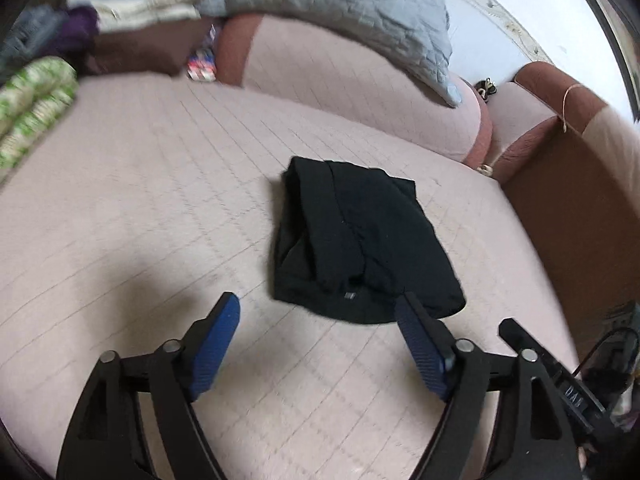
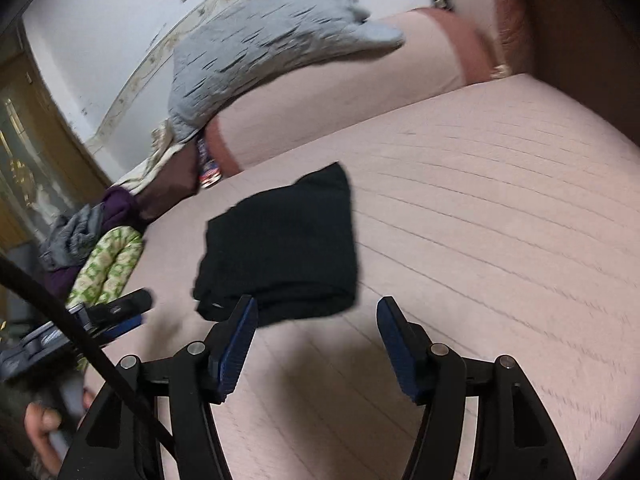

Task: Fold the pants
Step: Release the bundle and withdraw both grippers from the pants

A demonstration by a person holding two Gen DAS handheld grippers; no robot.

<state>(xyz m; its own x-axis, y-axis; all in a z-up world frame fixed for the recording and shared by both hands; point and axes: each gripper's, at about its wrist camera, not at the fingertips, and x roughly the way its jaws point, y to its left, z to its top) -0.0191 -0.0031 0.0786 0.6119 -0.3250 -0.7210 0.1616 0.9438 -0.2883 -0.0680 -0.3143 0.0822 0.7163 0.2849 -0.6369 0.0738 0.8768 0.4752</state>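
1. The pants [image 1: 362,240] lie folded into a compact bundle on the bed [image 1: 140,200].
2. Left tool [image 1: 318,308] and right tool [image 2: 316,310] stand spread, empty (both clear of cloth).
3. Folding looks finished; next probably just tidying.

Motion blur smears the quilted pink bed cover [image 2: 500,208], the small red-white-blue printed packet [image 1: 203,65] is unreadable behind the grey quilted pillow [image 1: 340,8], and a person's hand [image 2: 42,424] is cut off at the frame edge.
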